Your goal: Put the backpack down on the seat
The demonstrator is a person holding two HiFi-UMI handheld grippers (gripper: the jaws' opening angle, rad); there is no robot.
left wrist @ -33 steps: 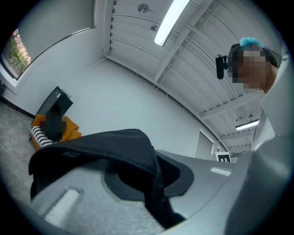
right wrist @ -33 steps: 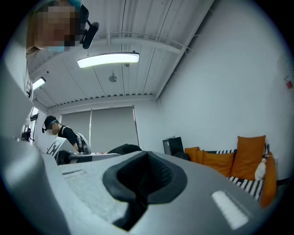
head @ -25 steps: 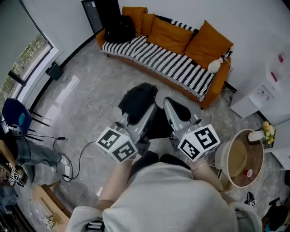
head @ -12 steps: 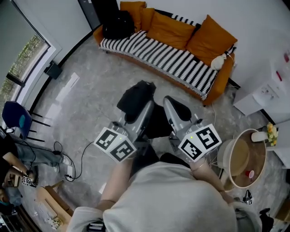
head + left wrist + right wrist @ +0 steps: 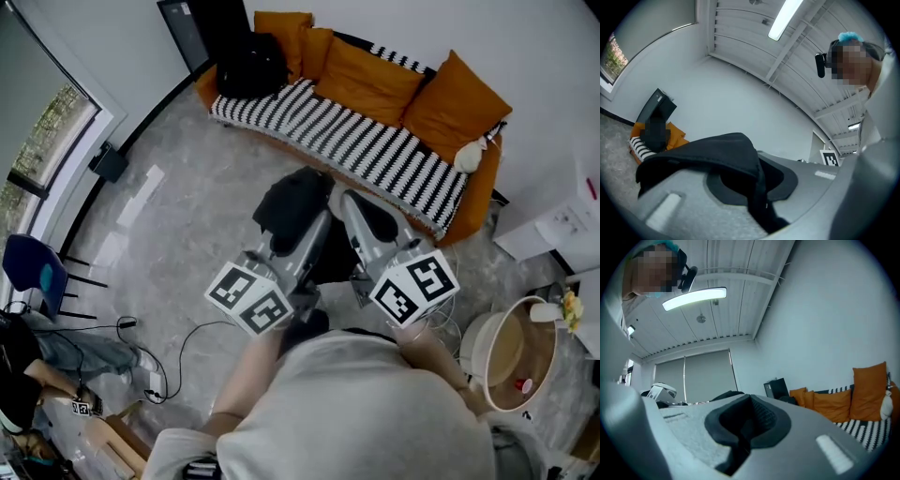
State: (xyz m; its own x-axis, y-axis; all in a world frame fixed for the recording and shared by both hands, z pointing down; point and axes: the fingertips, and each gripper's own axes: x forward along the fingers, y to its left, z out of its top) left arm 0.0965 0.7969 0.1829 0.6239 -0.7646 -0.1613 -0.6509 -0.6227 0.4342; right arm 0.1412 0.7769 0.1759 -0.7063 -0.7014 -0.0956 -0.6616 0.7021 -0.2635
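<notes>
Two grippers are held out side by side in front of the person, pointing toward the sofa (image 5: 349,141). The left gripper (image 5: 307,225) has its jaws nearly together, pinching a fold of the black backpack (image 5: 289,199). In the left gripper view the dark fabric (image 5: 717,150) lies draped over both jaws and runs down into the narrow gap between them. The right gripper (image 5: 364,217) also has its jaws closed. In the right gripper view a dark strip sits in the seam, but whether that is backpack fabric cannot be told.

In the head view the backpack hangs bunched at the tip of the left gripper, with more black material showing between the two grippers. It is over the grey marble floor (image 5: 187,216), in front of the sofa and not on its black-and-white striped seat.

Orange cushions (image 5: 367,80) line the sofa's back. A second black bag (image 5: 248,64) sits at the sofa's left end and a white plush toy (image 5: 469,155) at its right end. A round side table (image 5: 548,367) stands to the person's right, and a blue chair (image 5: 33,267) stands far to the left.
</notes>
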